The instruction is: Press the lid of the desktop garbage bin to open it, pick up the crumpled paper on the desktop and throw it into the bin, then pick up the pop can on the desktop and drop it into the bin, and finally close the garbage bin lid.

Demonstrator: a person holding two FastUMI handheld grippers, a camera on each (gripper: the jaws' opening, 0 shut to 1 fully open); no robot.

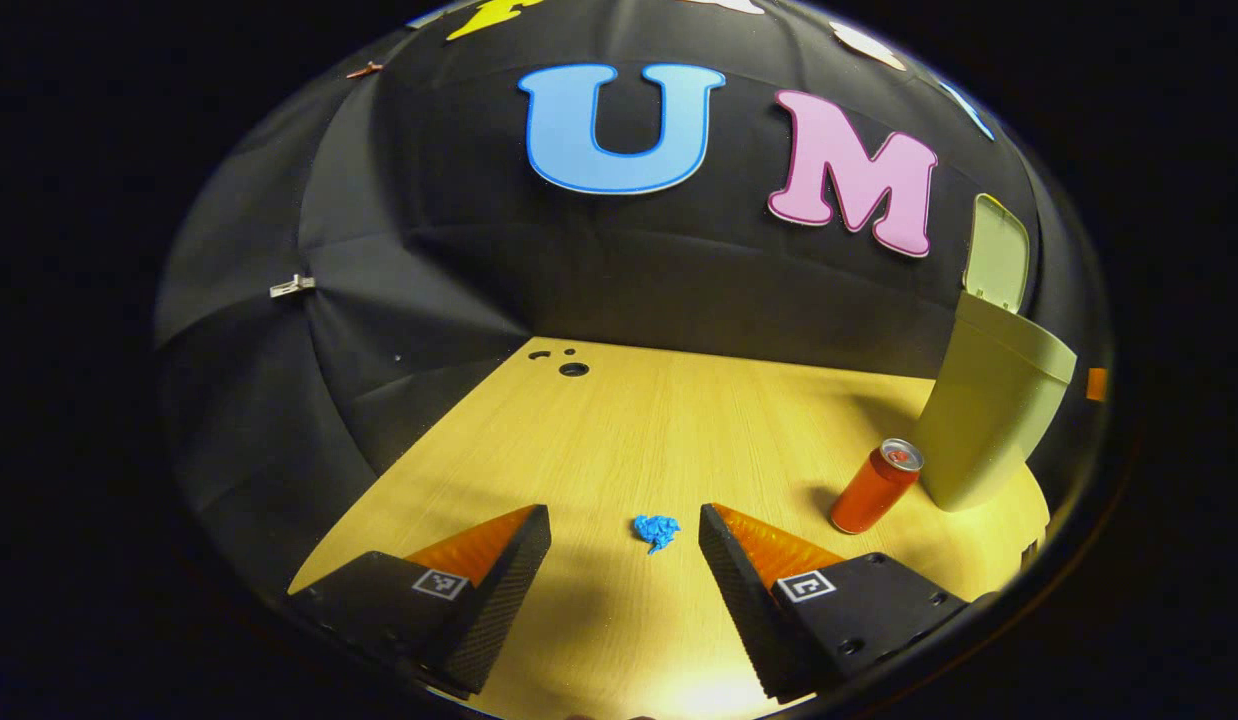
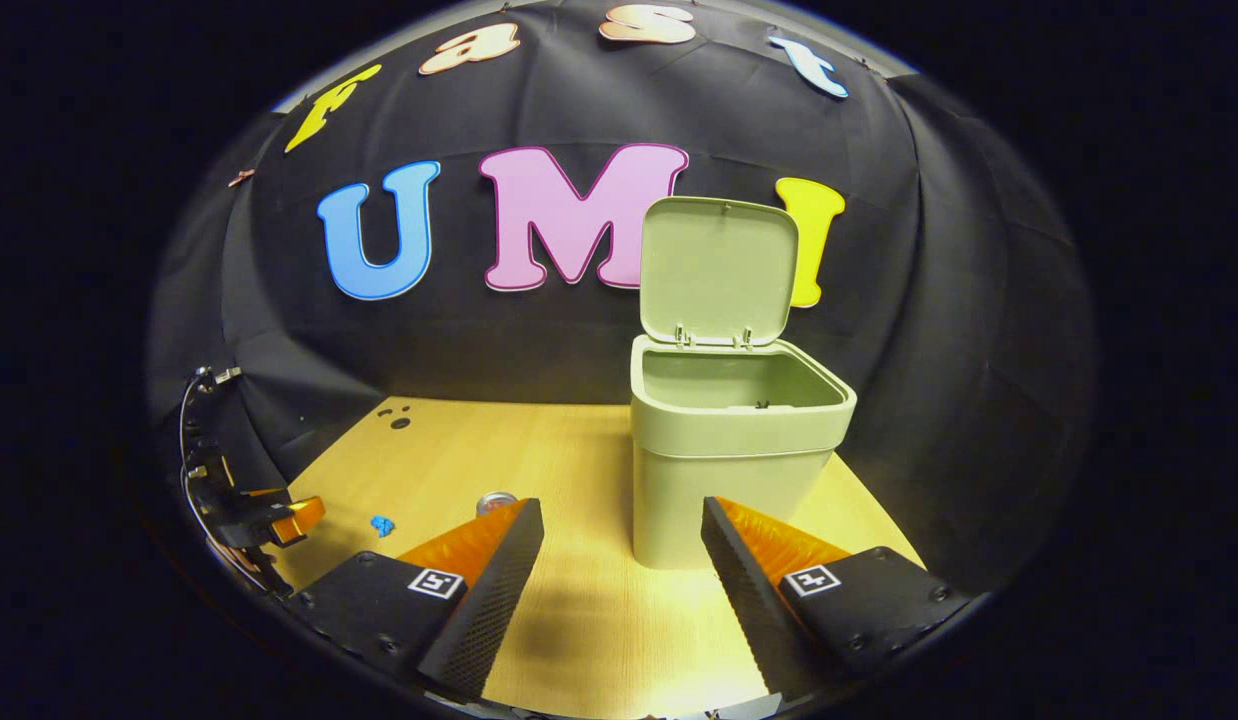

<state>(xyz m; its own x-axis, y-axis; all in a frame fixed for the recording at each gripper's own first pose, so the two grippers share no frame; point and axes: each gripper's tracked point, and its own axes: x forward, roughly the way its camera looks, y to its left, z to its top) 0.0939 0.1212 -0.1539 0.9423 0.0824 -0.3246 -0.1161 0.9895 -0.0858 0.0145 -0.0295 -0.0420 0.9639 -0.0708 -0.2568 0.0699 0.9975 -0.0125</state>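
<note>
The left hand-held gripper (image 1: 624, 545) hovers with fingers apart, empty, the crumpled paper (image 1: 656, 531) on the bench (image 1: 619, 430) just ahead between its tips. Being small and light, the wad may skid from a lopsided pinch. Farther right stands the pop can (image 1: 875, 487); beyond it the bin (image 2: 731, 450), lid (image 2: 717, 270) raised, looks empty. The right hand-held gripper (image 2: 619, 550) faces it, spread.

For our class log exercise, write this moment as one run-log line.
bin lid: open | paper: on desk, ahead of open left gripper | can: upright beside bin | right gripper: open
</note>
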